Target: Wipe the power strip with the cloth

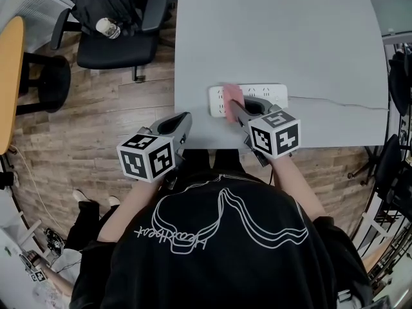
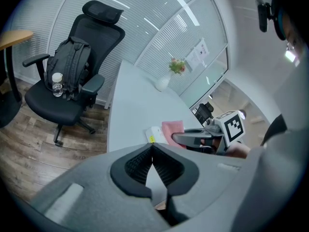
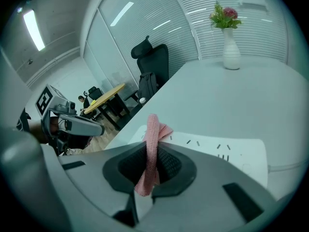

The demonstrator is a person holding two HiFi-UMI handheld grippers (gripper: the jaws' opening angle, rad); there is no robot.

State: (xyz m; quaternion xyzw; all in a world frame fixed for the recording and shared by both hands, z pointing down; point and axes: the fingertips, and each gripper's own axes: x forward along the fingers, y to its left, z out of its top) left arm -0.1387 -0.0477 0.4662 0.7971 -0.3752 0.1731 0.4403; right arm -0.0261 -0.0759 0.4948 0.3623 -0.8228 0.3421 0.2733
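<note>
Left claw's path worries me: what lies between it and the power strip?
Only bare table, shown in the head view, separates the left claw from the power strip.

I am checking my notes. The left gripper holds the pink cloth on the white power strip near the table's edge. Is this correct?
Not quite: the right gripper, not the left gripper, holds the pink cloth on the white power strip near the table's edge; the right gripper view shows it pinched between the jaws.
</note>
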